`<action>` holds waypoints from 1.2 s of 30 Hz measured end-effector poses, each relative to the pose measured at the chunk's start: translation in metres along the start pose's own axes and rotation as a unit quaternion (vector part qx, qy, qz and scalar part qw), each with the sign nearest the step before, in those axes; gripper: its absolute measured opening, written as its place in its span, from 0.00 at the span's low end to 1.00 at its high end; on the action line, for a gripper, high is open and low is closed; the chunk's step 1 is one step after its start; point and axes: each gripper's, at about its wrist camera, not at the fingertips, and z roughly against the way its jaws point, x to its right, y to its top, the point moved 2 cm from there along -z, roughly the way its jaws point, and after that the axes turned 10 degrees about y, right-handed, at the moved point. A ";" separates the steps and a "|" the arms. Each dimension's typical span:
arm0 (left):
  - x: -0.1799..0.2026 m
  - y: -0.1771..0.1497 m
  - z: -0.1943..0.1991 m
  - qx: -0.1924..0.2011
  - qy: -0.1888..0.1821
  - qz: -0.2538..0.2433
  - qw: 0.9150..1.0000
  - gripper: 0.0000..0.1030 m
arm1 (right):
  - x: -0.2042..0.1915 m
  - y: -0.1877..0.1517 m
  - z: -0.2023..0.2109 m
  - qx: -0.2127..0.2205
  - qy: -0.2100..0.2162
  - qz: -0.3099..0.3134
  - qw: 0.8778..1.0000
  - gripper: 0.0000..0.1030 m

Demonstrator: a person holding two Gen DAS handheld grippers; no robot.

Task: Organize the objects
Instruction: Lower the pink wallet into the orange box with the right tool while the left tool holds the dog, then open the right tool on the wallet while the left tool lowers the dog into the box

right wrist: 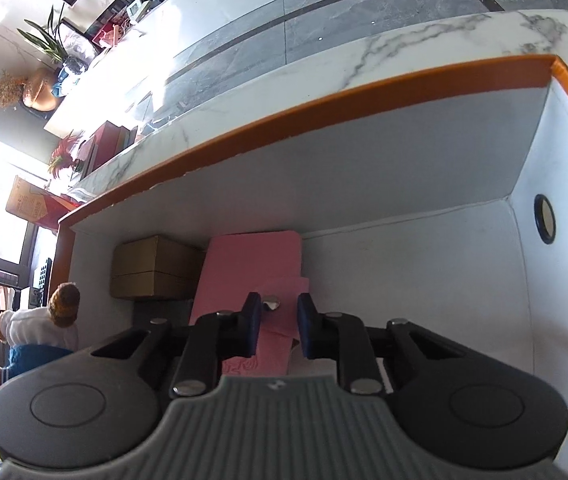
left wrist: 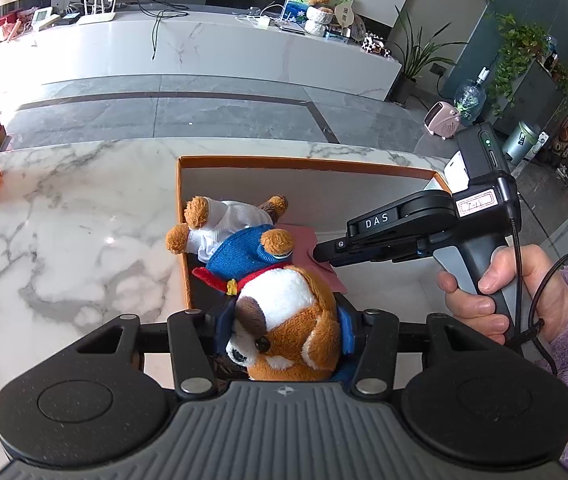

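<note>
My left gripper (left wrist: 284,332) pinches the plush dog (left wrist: 284,320) over the box's (right wrist: 324,92) left edge | right gripper (right wrist: 280,328) nearly closed, astride the pink wallet's (right wrist: 252,264) strap, grip unclear.

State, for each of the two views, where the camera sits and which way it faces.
Left wrist: behind the left tongs, looking down at a plush dog they grip over the orange-rimmed box; a hand holds the right tongs.
Right wrist: behind the right tongs, looking into the box at a pink wallet.
Shared: box, dog, wallet.
</note>
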 end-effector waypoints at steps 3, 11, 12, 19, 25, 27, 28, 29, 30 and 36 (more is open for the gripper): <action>0.002 0.002 0.001 0.001 -0.010 0.004 1.000 0.56 | -0.002 0.002 0.001 -0.002 0.001 0.005 1.000 0.22; 0.040 0.019 0.000 0.008 -0.047 -0.023 0.999 0.56 | -0.014 0.000 0.053 0.026 -0.019 0.046 0.998 0.28; 0.049 0.019 -0.005 0.004 -0.054 -0.029 0.998 0.56 | -0.017 -0.002 0.062 0.034 -0.030 0.057 0.997 0.28; 0.094 0.009 -0.050 -0.063 -0.081 -0.060 0.993 0.56 | -0.018 -0.028 0.111 0.066 -0.078 0.129 0.986 0.28; 0.109 -0.002 -0.069 -0.088 -0.085 -0.096 0.988 0.59 | -0.012 -0.046 0.113 0.052 -0.096 0.156 0.982 0.28; 0.109 -0.002 -0.074 -0.096 -0.090 -0.099 0.986 0.61 | -0.009 -0.048 0.111 0.047 -0.093 0.153 0.983 0.28; 0.109 -0.002 -0.076 -0.102 -0.090 -0.100 0.986 0.62 | -0.008 -0.049 0.110 0.044 -0.090 0.151 0.983 0.28; 0.109 -0.003 -0.079 -0.108 -0.087 -0.100 0.985 0.63 | -0.008 -0.050 0.109 0.042 -0.087 0.149 0.984 0.28; 0.109 -0.004 -0.082 -0.114 -0.083 -0.099 0.985 0.63 | -0.008 -0.050 0.108 0.040 -0.083 0.148 0.985 0.28; 0.104 -0.007 -0.080 -0.118 -0.090 -0.084 0.985 0.79 | -0.011 -0.056 0.099 0.017 -0.088 0.153 0.984 0.28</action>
